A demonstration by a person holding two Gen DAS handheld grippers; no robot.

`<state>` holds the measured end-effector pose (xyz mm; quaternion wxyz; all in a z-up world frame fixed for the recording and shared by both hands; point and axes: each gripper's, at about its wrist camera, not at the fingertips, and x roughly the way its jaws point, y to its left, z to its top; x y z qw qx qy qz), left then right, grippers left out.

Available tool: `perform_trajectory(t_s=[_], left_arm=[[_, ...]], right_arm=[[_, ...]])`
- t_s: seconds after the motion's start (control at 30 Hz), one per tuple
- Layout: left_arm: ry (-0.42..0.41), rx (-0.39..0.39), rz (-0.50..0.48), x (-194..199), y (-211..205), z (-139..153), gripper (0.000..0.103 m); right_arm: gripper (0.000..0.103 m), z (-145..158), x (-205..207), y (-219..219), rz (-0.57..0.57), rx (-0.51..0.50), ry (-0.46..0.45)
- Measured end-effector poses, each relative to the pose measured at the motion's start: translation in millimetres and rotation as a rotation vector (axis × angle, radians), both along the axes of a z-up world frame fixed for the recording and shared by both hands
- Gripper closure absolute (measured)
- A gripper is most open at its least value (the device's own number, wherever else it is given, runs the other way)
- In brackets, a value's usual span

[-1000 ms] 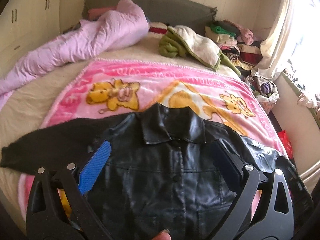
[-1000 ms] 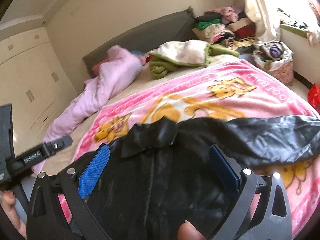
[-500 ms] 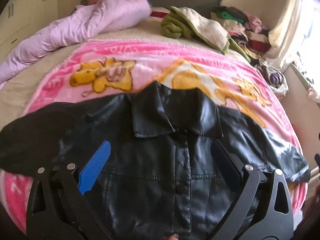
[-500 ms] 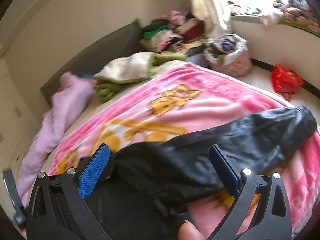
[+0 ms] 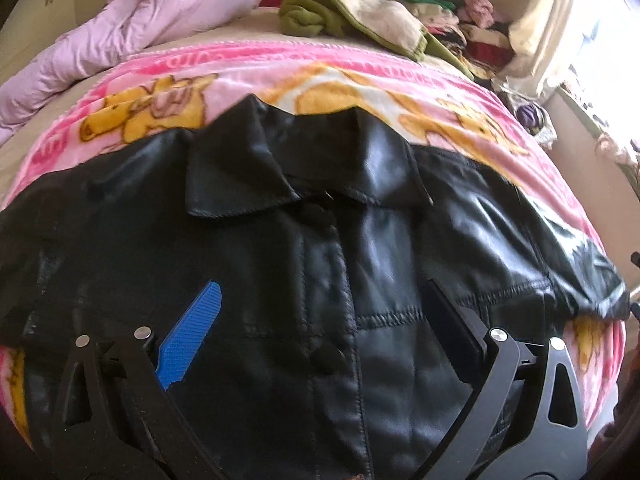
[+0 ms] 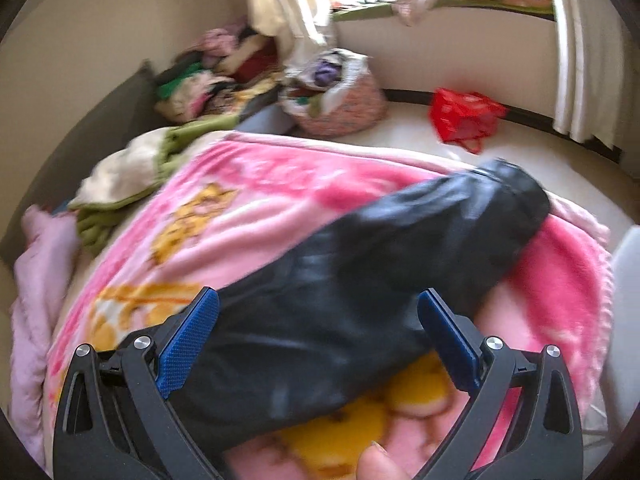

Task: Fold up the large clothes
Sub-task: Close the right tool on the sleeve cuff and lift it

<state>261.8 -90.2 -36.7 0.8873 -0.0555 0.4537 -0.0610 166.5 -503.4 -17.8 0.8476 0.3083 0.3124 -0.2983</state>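
Bed with pink cartoon-print blanket (image 5: 360, 68) fills both views. Black leather jacket (image 5: 320, 260) lies front-up, buttoned, spread across the blanket, filling centre and lower frame of the left wrist view; collar (image 5: 248, 176) towards upper centre. Lilac duvet (image 5: 160, 16) bunched upper left; green-and-cream garment (image 5: 360, 16) upper centre.

Right wrist view (motion-blurred): jacket's sleeve (image 6: 400, 260) runs from lower centre up to the cuff at right, flat on the blanket.

Left gripper (image 5: 320, 344): fingers wide apart, holding nothing, above the jacket front. Right gripper (image 6: 318, 340): fingers wide apart, straddling the sleeve, not clamped; contact not resolvable.

Step, judged: garment laid out, first fold not yet made. Next move calls for closing on the sleeve near the cuff and carrying it across the chest.
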Motion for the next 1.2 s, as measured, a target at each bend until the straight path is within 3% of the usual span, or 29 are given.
perform_trajectory(t_s=[0.23, 0.53, 0.57, 0.6, 0.77, 0.8, 0.9, 1.2], left_arm=[[0.019, 0.027, -0.031, -0.4, -7.4, -12.7, 0.009], [0.064, -0.05, 0.005, 9.9, 8.0, -16.9, 0.009], [0.065, -0.057, 0.006, 9.9, 9.5, -15.2, 0.009], [0.062, -0.059, 0.009, 10.0, 10.7, -12.8, 0.009], [0.028, -0.102, 0.022, 8.7, 27.0, 4.1, 0.009], [0.02, -0.11, 0.029, 8.1, 31.5, 7.9, 0.009], [0.003, -0.119, 0.041, 7.7, 42.6, 16.5, 0.009], [-0.042, -0.181, 0.078, 2.6, 79.1, 40.6, 0.009]], right_arm=[[0.004, -32.7, -25.7, -48.3, -0.149, 0.08, 0.051], [0.004, -74.0, -14.5, -101.2, -0.174, 0.264, -0.052], [0.009, -74.9, -15.8, -104.2, -0.185, 0.275, -0.068], [0.024, -74.4, -18.7, -105.5, -0.202, 0.281, -0.098], [0.075, -46.7, -18.0, -95.6, -0.174, 0.186, -0.152], [0.082, -36.9, -17.9, -90.9, -0.152, 0.166, -0.176], [0.091, -6.1, -17.5, -74.8, -0.069, 0.109, -0.244], [0.096, 98.5, 1.0, 26.5, 0.286, -0.06, -0.442]])
